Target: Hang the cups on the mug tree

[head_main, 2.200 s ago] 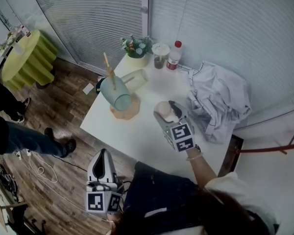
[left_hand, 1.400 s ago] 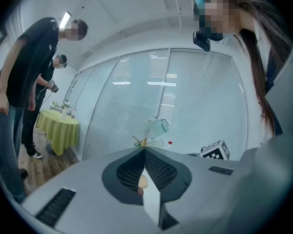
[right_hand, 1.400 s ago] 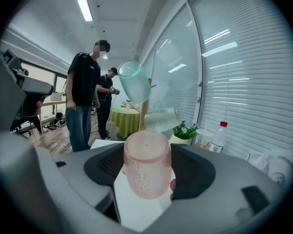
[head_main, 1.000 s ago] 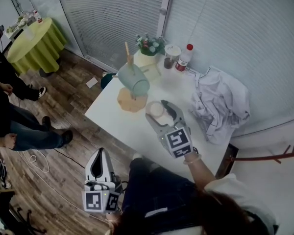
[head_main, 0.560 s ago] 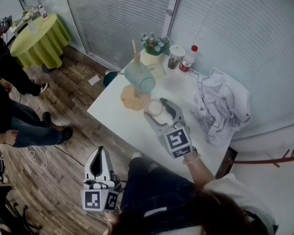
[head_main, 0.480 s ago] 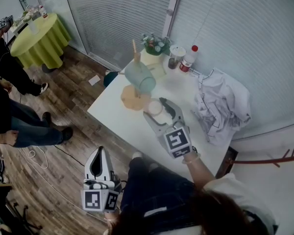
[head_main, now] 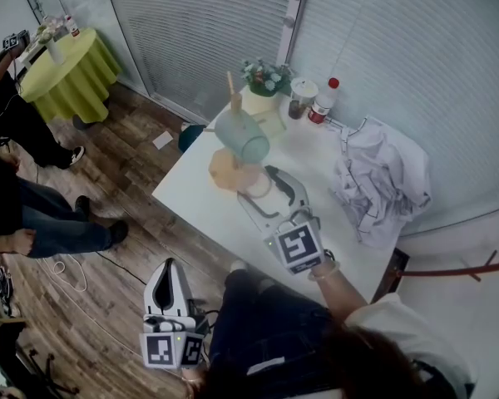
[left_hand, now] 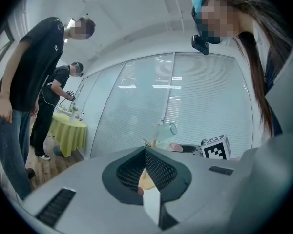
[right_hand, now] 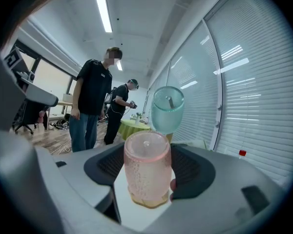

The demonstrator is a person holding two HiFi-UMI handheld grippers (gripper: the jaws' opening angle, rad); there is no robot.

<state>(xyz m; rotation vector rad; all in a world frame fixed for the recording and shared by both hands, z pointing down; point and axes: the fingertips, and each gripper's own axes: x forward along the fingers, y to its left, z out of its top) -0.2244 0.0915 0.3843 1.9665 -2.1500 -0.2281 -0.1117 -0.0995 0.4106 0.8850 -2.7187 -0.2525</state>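
Note:
The wooden mug tree (head_main: pixel 230 90) stands on its round base (head_main: pixel 224 170) at the left of the white table (head_main: pixel 201 209). A pale teal cup (head_main: pixel 243 136) hangs on it, also seen straight ahead as the teal cup (right_hand: pixel 167 109). Behind it is a pale yellowish cup (head_main: pixel 270 123); I cannot tell whether it is on a peg. My right gripper (head_main: pixel 258 191) is shut on a pink cup (right_hand: pixel 146 167), held just right of the tree's base. The left gripper (head_main: pixel 168 270) hangs low, off the table's near edge, jaws together and empty (left_hand: pixel 145 172).
A flower pot (head_main: pixel 262 77), a lidded jar (head_main: pixel 299 96) and a red-capped bottle (head_main: pixel 320 102) stand at the table's far edge. A crumpled white garment (head_main: pixel 378 181) covers the right side. People stand on the wooden floor at left near a yellow-green round table (head_main: pixel 62 65).
My right gripper has carried the pink cup leftward, from mid-table to beside the mug tree's base. The left gripper has stayed low off the table.

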